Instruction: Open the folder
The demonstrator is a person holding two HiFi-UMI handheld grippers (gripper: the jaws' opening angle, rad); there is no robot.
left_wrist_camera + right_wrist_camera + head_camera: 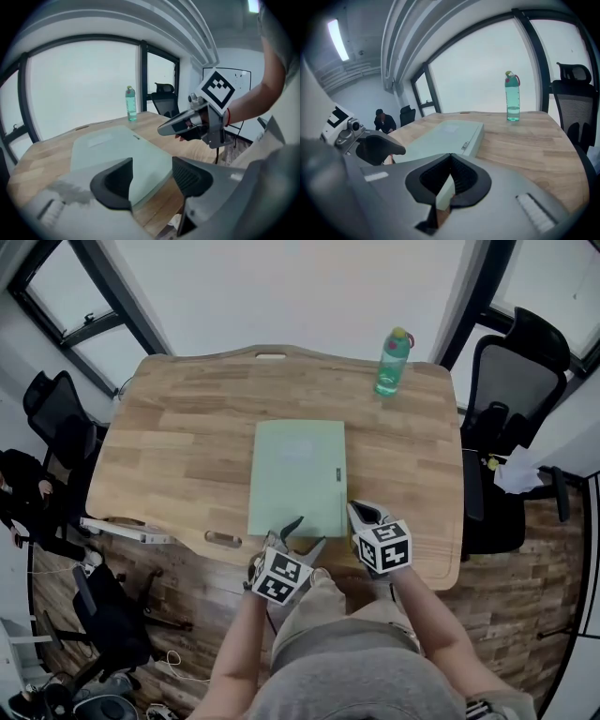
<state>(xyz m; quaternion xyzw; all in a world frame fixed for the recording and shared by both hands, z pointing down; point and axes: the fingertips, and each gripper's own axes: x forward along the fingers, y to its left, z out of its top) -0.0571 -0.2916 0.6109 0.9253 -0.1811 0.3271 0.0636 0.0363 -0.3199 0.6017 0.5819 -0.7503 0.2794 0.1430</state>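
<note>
At the near edge of the wooden table (178, 451), the left gripper (305, 532) holds its jaws wide apart. The near edge of the pale green folder (298, 474) shows between them, unpressed. Beside it, the right gripper (362, 513) has its jaws closed tip to tip at the folder's near right corner. The folder lies flat and shut mid-table. A green bottle (395, 362) stands far beyond it.

The table (178, 451) is matt, grainy light wood, the folder (298, 474) smooth pale-green card or plastic with a dull sheen, the bottle (394, 362) translucent green plastic, and the left gripper (152, 169) matt grey plastic with ribbed black pads (187, 178).
</note>
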